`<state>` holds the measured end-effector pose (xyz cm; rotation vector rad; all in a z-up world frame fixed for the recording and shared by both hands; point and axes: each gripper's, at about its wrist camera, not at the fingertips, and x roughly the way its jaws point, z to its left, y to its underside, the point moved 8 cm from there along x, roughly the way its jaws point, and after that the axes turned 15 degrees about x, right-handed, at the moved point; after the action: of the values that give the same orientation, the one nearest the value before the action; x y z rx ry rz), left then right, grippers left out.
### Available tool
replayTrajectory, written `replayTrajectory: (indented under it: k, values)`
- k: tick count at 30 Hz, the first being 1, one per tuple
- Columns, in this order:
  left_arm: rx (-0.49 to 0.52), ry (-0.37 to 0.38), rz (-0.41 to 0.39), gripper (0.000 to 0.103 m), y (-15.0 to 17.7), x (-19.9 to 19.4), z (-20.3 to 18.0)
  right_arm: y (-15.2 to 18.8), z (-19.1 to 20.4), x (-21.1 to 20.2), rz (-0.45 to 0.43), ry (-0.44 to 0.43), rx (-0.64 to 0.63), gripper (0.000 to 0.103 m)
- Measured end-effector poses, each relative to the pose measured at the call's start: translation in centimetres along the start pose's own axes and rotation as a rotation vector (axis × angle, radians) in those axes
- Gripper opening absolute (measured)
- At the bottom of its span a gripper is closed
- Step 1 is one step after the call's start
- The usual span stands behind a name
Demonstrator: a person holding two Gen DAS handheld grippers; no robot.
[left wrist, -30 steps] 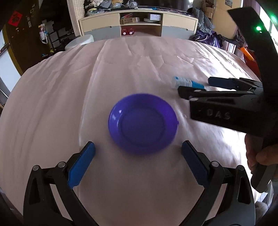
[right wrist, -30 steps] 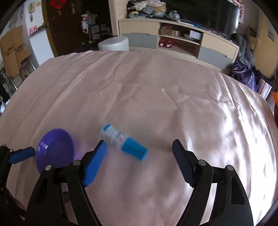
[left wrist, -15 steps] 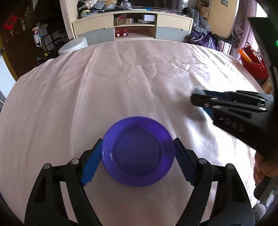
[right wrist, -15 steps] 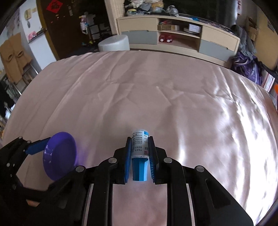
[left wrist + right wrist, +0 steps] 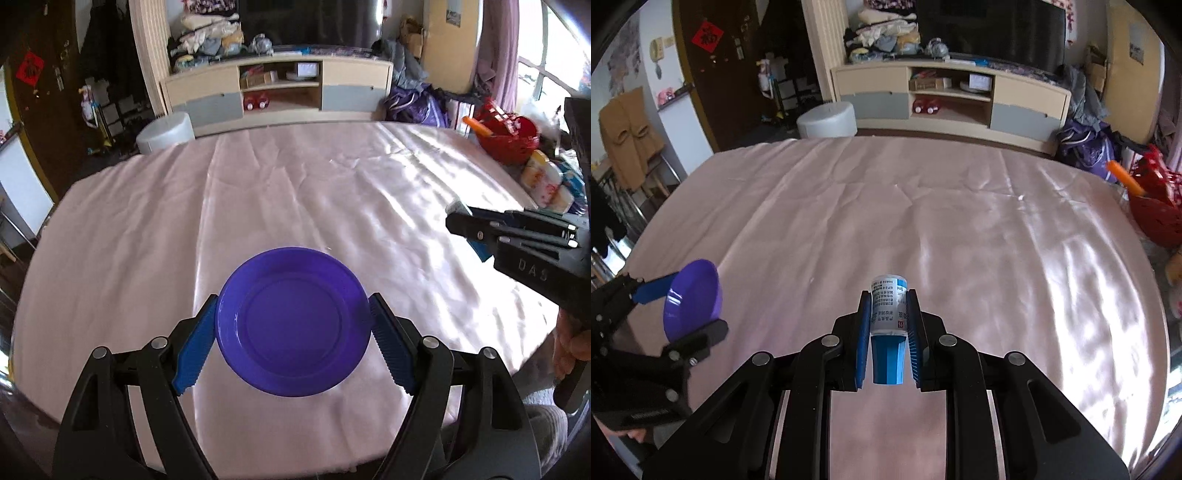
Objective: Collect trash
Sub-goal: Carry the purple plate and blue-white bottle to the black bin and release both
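Cluttered room, pink-sheeted bed (image 5: 295, 192) fills mid frame. Purple plate (image 5: 293, 320) is clamped across its rim by left tongs (image 5: 293, 332), lower centre; bottle (image 5: 888, 320) is pinched by nearly shut right tongs (image 5: 886, 332). Both are best kept level, grips unchanged.

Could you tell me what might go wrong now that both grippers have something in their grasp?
1. The left gripper holds the round purple plastic plate only by opposite rim edges; it could tilt or pop out.
2. The right gripper pinches the small white bottle with a blue cap on its smooth round body; it might slide out over the pink satin cloth.
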<state>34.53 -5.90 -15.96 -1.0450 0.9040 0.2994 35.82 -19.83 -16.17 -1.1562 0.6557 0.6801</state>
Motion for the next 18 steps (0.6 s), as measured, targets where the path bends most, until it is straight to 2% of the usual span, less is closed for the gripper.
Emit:
replayTrajectory:
  k: [5,10,14,18]
  values:
    - [-0.004,0.0,-0.037,0.076,2.4,-4.6,-1.8,3.7,-0.6,-3.9,-0.011,-0.028,0.019,0.02]
    - [-0.01,0.025,-0.059,0.076,5.7,-7.6,-4.1,7.6,-1.0,-6.5,-0.011,-0.029,0.013,0.02]
    - [-0.025,0.033,-0.063,0.076,8.1,-8.6,-5.4,10.8,-1.4,-7.3,-0.005,-0.019,0.021,0.02]
    - [-0.026,0.013,-0.028,0.076,11.0,-8.5,-6.8,13.9,-1.8,-7.6,0.008,-0.016,0.041,0.02]
